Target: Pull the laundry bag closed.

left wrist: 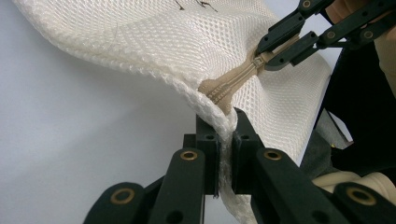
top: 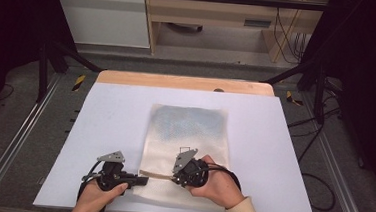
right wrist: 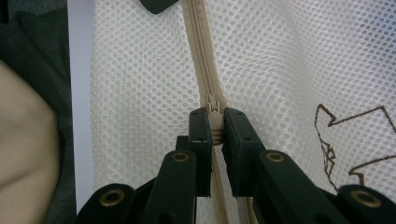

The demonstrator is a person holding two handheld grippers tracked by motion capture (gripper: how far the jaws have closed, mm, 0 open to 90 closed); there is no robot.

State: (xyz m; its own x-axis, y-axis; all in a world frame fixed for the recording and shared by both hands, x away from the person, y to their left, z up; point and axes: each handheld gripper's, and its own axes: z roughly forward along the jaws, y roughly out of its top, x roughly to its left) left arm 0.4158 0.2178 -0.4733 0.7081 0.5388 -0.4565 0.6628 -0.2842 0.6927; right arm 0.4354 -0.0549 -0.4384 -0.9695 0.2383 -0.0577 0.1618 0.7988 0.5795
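Note:
A white mesh bag (top: 188, 136) lies flat on the white table (top: 104, 130), with something bluish inside its far half. A tan zipper (top: 156, 174) runs along its near edge. My left gripper (top: 143, 180) is shut on the bag's corded edge (left wrist: 219, 114) at the zipper's left end; in the left gripper view its jaws (left wrist: 223, 123) pinch that rim. My right gripper (top: 173, 177) is shut on the zipper pull (right wrist: 213, 105), and its jaws (right wrist: 214, 122) straddle the zipper tape (right wrist: 198, 46). In the left gripper view the right gripper (left wrist: 264, 60) holds the pull a short way along the zipper (left wrist: 229, 84).
A brown line drawing (right wrist: 345, 140) is printed on the mesh right of the zipper. A wooden strip (top: 185, 82) borders the table's far edge, with metal frame rails (top: 18, 139) at both sides. Cables (top: 315, 190) trail on the floor at the right.

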